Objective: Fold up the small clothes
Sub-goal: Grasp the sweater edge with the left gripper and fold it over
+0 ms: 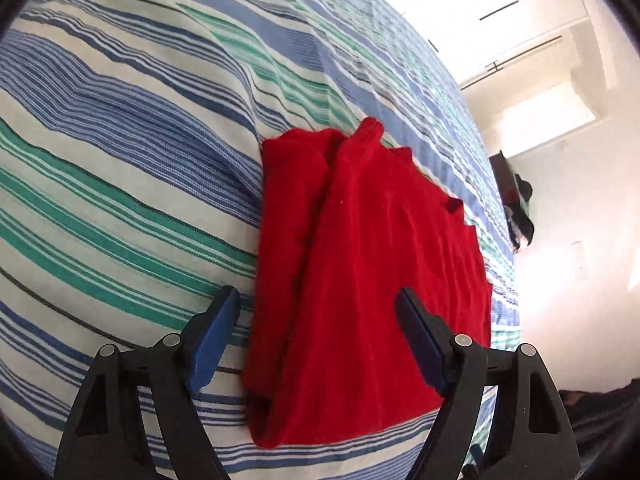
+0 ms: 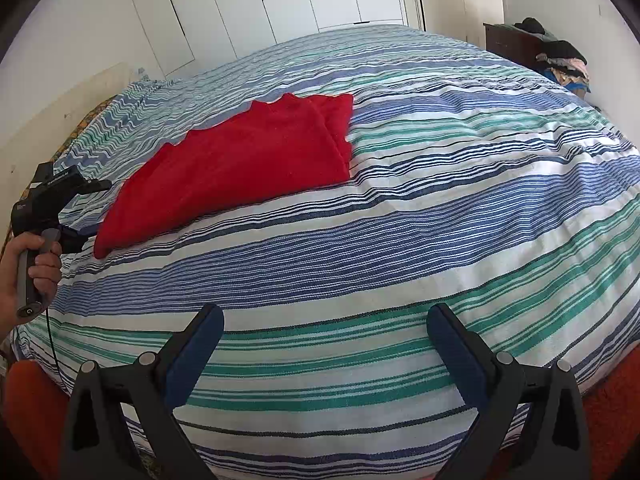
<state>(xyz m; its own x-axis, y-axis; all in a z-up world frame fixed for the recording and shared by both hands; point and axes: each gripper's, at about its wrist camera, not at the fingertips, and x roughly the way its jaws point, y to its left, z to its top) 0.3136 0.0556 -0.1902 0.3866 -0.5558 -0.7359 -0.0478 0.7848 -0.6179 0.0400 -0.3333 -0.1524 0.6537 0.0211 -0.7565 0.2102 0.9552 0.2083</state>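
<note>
bedroom with white wardrobe doors (image 2: 280,0) along the far wall; the work surface is a bed (image 2: 440,220) covered in a blue, green and white striped spread. a dark dresser (image 2: 508,42) in the far right corner carries a heap of mixed clothes (image 2: 560,60), not laid out for work. one red garment (image 2: 248,164) lies on the spread, left of centre in the right wrist view, near the left edge of the bed. it appears already folded at least once: a layered edge shows along one side, and a narrower flap lies over the main panel in the left wrist view. the outline is roughly oblong but uneven, with notched corners on the far edge. left tool (image 1: 318,306) is wide, holding nothing, positioned just above the near end of the garment with its fingers to either side of the cloth; contact cannot be confirmed. right tool (image 2: 324,318) is likewise wide and holding nothing, over bare spread, well apart from the garment. assessment: folding is partly done; a further fold or a tidy of the edges likely remains, and the corner heap may hold more items.
</note>
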